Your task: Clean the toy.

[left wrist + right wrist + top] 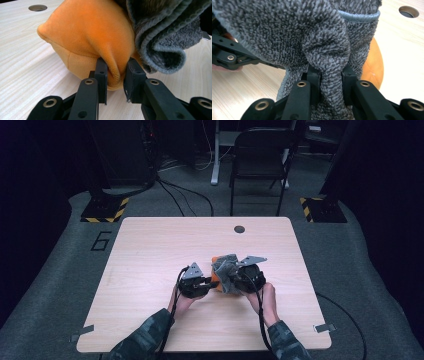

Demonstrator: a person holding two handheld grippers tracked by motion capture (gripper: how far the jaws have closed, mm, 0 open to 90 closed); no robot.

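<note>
An orange cloth (pixel 87 32) lies bunched on the wooden table (pixel 150 250), and my left gripper (pixel 117 75) is shut on a fold at its near edge. A grey terry cloth (pixel 312 37) drapes over the orange one, and my right gripper (pixel 331 77) is shut on a bunched fold of it, lifted off the table. In the high view both cloths sit between the hands: the orange cloth (pixel 215 276) peeks out left of the grey cloth (pixel 226 270), with the left gripper (pixel 210 282) beside them and the right gripper (pixel 231 281) under the grey folds.
A round cable hole (pixel 239 229) lies in the table's far side. A black chair (pixel 260 155) stands beyond the table. Cables trail from both grippers toward the near edge. The left gripper's black linkage (pixel 232 52) shows at the left of the right gripper view.
</note>
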